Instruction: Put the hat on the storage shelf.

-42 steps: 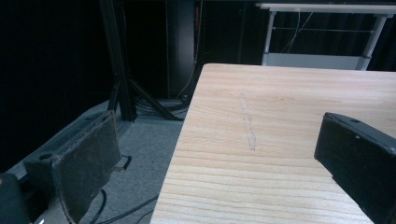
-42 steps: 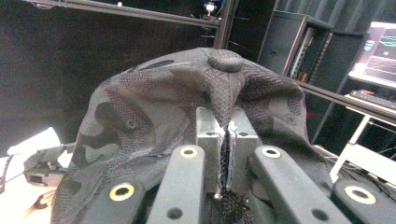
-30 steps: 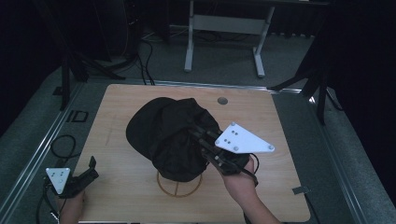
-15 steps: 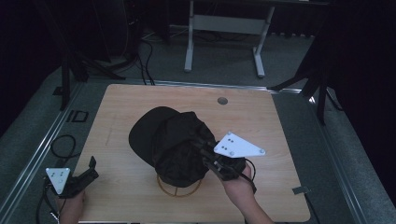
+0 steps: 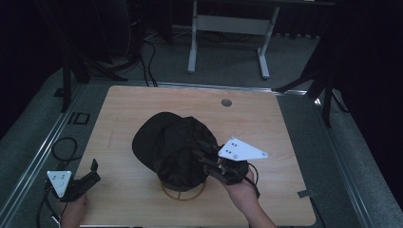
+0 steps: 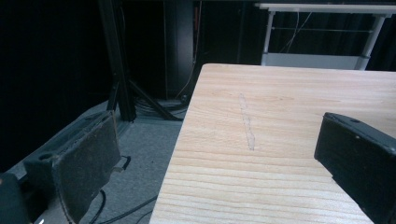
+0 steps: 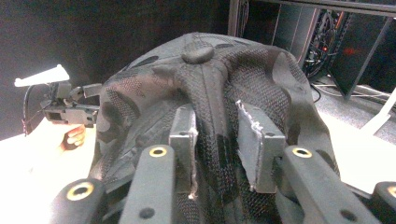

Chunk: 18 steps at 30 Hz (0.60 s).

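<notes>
A black cap (image 5: 166,142) sits over a brass wire stand (image 5: 183,192) near the middle front of the wooden table (image 5: 266,123). My right gripper (image 5: 202,154) comes at it from the right, shut on a fold of the cap's mesh back panel. In the right gripper view the cap (image 7: 210,84) bulges up between and beyond my right gripper (image 7: 215,126). My left gripper (image 5: 95,171) rests open at the table's front left corner, nothing between its jaws. In the left gripper view my left gripper (image 6: 219,135) faces bare wood and the table's left edge.
A round cable hole (image 5: 226,102) lies in the table's far side. A white-legged frame (image 5: 228,28) stands on the floor behind the table. Cables (image 5: 62,147) loop on the floor at left. Black stand legs flank both sides.
My right gripper has drawn back toward the table's front with the cap's fabric in it, and the cap has shifted a little the same way. The left gripper has stayed put.
</notes>
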Each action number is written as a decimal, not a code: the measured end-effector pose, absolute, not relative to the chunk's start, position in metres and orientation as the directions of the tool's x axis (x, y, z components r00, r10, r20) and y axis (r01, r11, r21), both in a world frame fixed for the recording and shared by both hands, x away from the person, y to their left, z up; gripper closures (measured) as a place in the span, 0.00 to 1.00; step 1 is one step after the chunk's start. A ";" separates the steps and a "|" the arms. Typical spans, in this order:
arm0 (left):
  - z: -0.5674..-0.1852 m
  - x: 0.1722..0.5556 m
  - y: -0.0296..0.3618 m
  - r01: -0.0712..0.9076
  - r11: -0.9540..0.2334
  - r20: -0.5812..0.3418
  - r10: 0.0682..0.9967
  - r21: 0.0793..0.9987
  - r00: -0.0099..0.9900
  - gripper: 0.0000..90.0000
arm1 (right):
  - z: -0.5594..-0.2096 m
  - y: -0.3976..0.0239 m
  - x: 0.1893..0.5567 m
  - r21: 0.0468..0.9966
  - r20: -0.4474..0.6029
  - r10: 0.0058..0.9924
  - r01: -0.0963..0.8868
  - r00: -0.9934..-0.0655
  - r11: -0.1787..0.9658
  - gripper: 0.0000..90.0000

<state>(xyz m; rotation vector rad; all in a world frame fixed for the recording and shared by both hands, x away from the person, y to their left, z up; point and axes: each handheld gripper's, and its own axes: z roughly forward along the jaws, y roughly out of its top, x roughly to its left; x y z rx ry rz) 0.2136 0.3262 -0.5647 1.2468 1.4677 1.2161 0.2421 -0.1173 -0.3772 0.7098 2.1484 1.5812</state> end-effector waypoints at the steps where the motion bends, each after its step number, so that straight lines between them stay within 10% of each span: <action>1: -0.565 0.214 0.326 0.175 0.036 -0.009 0.988 0.984 -0.155 0.01 | -0.377 -0.117 0.242 0.955 -0.004 0.602 0.175 -0.798 0.238 0.74; 18: -0.565 0.214 0.326 0.174 0.035 -0.008 0.988 0.984 -0.152 0.01 | -0.384 -0.118 0.249 0.951 0.019 0.592 0.197 -0.806 0.238 0.58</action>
